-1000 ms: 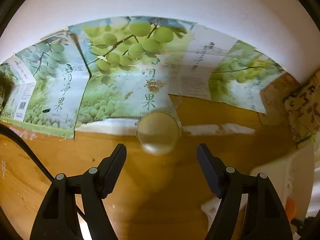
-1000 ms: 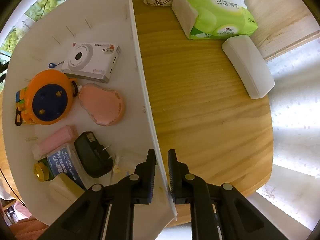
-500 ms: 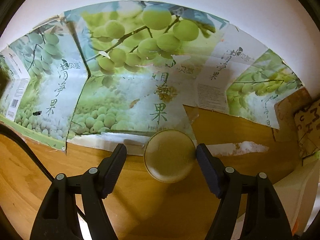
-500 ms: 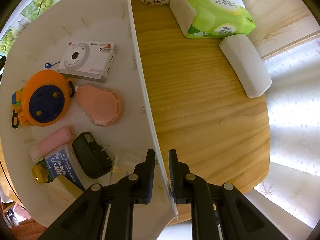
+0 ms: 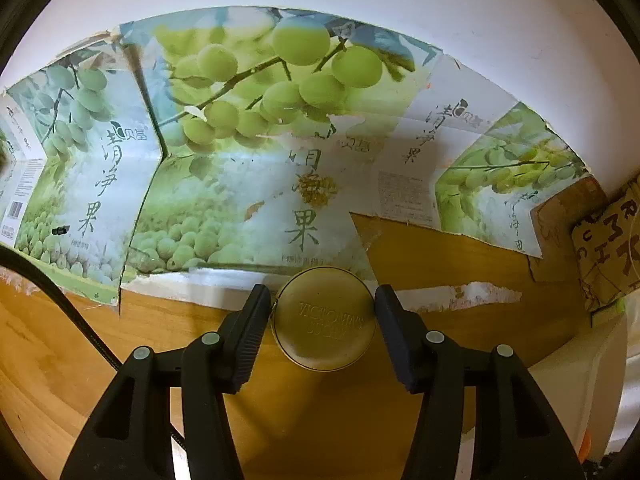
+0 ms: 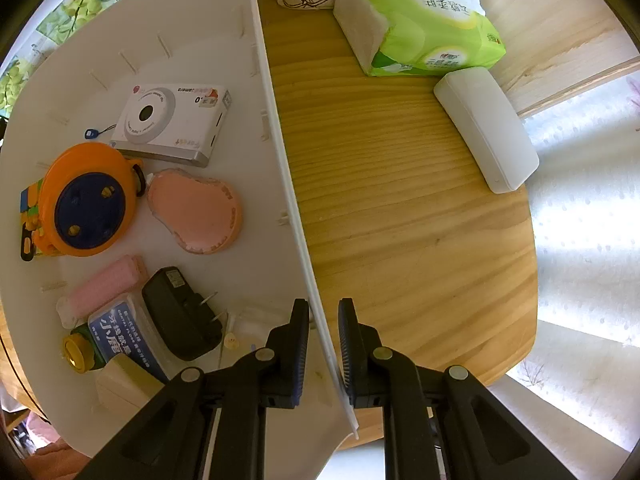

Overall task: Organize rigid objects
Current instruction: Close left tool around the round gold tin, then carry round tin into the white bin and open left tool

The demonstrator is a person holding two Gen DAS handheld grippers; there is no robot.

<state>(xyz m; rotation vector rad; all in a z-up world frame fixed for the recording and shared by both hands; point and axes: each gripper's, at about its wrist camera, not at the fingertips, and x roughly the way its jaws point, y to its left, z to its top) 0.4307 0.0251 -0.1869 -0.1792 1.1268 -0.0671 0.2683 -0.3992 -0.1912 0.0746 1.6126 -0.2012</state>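
A round gold tin lies on the wooden table at the edge of a flattened fruit carton. My left gripper straddles the tin, its jaws closing, with the pads right at the tin's sides and only a sliver of gap showing. My right gripper points down and is shut on the side wall of a white bin. Inside the bin lie a white camera, an orange reel, a pink case, a black charger and a floss box.
A green tissue pack and a white oblong case rest on the table right of the bin. A black cable crosses the table at the left. A white wall rises behind the carton.
The left gripper came forward and down over the tin, and its jaws narrowed from wide to just beside it. The right gripper kept its hold on the bin wall.
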